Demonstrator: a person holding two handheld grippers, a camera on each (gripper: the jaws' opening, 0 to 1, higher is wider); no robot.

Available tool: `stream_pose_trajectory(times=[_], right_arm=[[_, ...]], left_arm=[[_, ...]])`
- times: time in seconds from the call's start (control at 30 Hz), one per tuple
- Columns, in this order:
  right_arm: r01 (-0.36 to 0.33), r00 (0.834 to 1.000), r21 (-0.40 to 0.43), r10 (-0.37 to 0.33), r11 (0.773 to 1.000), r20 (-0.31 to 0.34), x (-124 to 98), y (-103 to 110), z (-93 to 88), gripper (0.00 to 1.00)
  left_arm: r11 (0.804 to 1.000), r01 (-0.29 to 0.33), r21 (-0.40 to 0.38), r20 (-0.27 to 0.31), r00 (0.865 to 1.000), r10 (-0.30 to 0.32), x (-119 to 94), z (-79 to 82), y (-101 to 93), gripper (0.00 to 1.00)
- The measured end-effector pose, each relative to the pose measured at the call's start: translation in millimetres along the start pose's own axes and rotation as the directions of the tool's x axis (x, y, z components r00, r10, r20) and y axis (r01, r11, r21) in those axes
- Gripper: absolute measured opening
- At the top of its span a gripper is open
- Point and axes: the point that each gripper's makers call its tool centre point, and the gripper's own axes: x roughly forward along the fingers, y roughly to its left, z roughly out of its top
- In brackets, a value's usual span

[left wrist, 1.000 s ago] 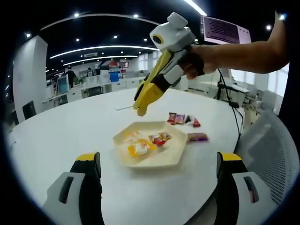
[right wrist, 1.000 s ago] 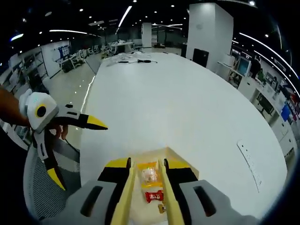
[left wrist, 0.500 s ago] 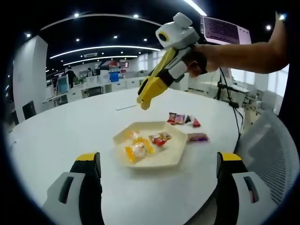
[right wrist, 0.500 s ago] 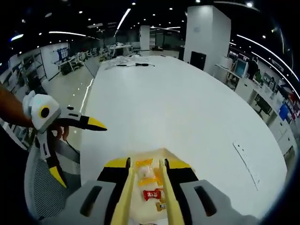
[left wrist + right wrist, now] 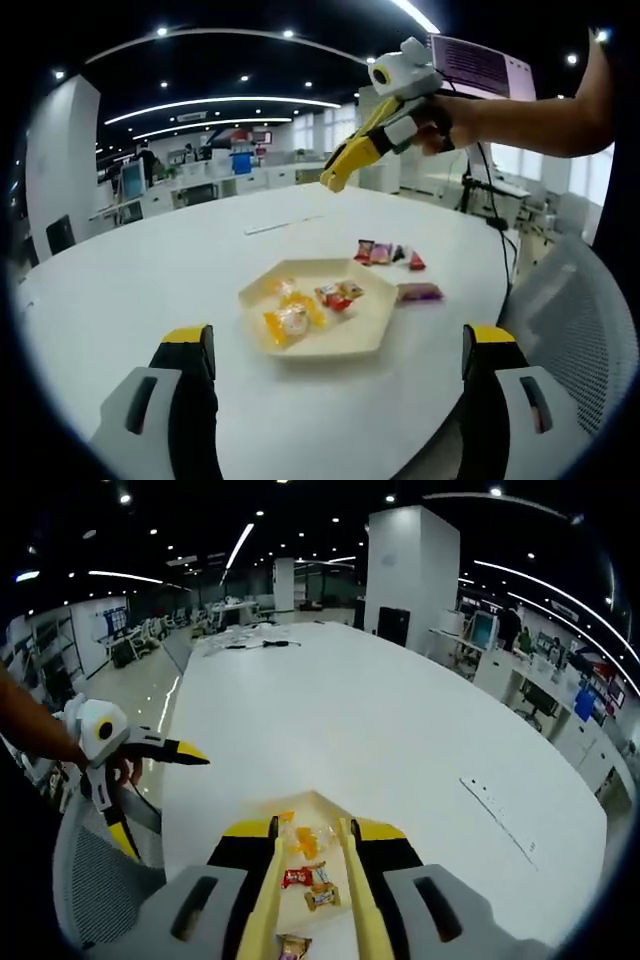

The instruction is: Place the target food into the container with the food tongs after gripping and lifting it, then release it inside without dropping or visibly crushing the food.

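A cream hexagonal plate [image 5: 350, 335] lies on the white table and holds several wrapped candies, among them a yellow-orange one [image 5: 287, 320] and a red one [image 5: 331, 295]. My left gripper [image 5: 338, 338] is low in front of the plate, jaws wide open and empty. My right gripper [image 5: 328, 184], carrying yellow food tongs [image 5: 352, 158], hangs high above the table's far side in a person's hand. In the right gripper view the tongs [image 5: 272, 880] stand apart with nothing between them on my right gripper [image 5: 310, 828]; the plate [image 5: 318, 810] and candies [image 5: 297, 877] show far below. The left gripper [image 5: 160, 800] is at the left, open.
Several loose wrapped candies [image 5: 388, 254] and one more [image 5: 420, 292] lie on the table [image 5: 150, 280] to the right of the plate. A grey mesh chair [image 5: 575, 320] stands at the table's edge. A white strip [image 5: 270, 228] lies farther back.
My right gripper with the tongs has risen and drawn back from above the plate. The candies in the plate and my left gripper stay put.
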Motion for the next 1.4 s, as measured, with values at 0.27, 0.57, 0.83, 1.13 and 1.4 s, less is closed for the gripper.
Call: stream_pose_trajectory(times=[0.27,0.57,0.83,1.13,1.4], right_arm=[[0.04,0.999,0.016,-0.04,0.999,0.011,-34,-11,-24.7,0.28],[0.096,0.995,0.055,-0.097,0.994,0.032,-62,-24,-51.8,0.27],[0.136,0.99,0.078,-0.138,0.988,0.012,-86,-31,-75.3,0.28],[0.123,0.992,0.118,-0.124,0.985,0.003,-95,-20,-97.5,0.28],[0.112,0.994,0.101,-0.111,0.989,-0.019,-94,-17,-111.8,0.28]], left_arm=[[1.0,0.002,0.0,0.004,1.0,-0.002,0,0.5,-0.3,0.99],[1.0,0.009,-0.001,0.003,1.0,-0.009,0,0.3,-1.8,0.99],[1.0,0.017,-0.002,0.006,1.0,-0.017,0,1.1,-3.5,0.99],[1.0,0.022,-0.001,0.003,1.0,-0.022,1,0.6,-4.3,0.99],[1.0,0.018,-0.001,-0.002,1.0,-0.018,1,-0.6,-3.1,0.99]])
